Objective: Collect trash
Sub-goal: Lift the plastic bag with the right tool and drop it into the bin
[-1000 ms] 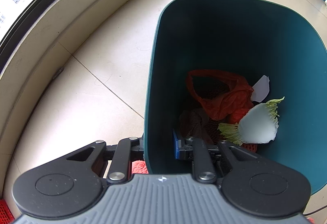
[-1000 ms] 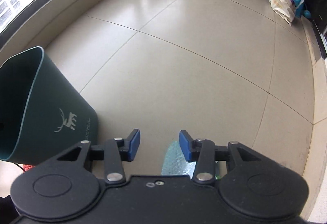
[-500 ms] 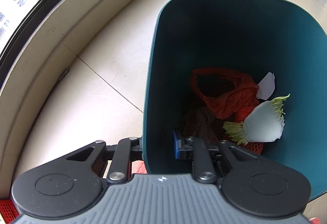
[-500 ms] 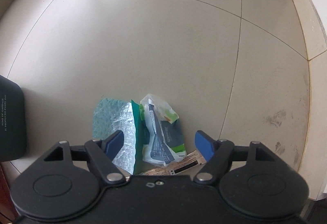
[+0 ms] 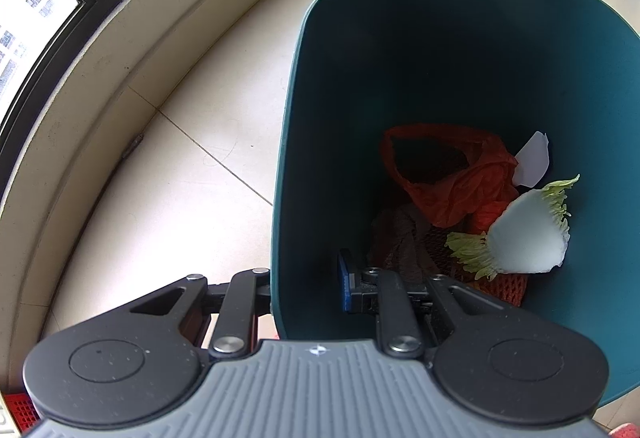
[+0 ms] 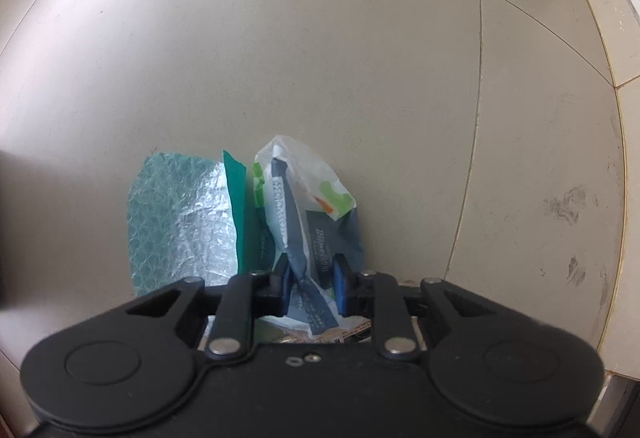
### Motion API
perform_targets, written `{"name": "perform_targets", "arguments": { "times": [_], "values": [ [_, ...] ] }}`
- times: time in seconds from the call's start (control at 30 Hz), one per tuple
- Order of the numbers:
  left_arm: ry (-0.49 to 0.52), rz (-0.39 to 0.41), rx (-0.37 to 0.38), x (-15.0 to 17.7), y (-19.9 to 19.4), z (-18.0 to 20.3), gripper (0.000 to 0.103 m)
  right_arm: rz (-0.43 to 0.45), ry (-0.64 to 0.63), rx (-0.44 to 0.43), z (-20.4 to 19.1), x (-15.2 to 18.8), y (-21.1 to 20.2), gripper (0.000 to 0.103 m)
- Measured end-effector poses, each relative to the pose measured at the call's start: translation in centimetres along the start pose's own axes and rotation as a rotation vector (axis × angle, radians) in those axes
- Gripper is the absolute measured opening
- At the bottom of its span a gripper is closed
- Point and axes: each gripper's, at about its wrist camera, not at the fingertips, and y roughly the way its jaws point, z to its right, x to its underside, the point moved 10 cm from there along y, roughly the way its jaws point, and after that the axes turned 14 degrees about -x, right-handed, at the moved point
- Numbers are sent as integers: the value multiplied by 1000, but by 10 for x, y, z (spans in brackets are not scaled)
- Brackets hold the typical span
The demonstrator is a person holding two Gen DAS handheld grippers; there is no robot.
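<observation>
Teal bin [image 5: 460, 50] holds an orange bag [image 5: 452, 182]; white, grey-printed wrapper [image 6: 308, 222] beside teal bubble wrap [image 6: 176, 222]

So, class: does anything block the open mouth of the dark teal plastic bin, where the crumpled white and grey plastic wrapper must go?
Nothing visible does. The right gripper has just closed on the wrapper; the bin, which the left gripper holds by its rim, has a clear mouth.

Bin [image 5: 460, 50] wall hides left tongs' outer finger; right tongs cover wrapper [image 6: 316, 222] lower end
</observation>
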Motion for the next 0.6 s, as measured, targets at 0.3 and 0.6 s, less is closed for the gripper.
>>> {"name": "perform_targets", "arguments": {
  "times": [0.3,0.6],
  "values": [
    [-23,-16,45,-3,6,-9,20,44,-83,69,-15,-3,-53,4],
    [-41,-28,82,-5,13,-7,20,202,-227,-143,-108,-27,-172,4]
  ]
}}
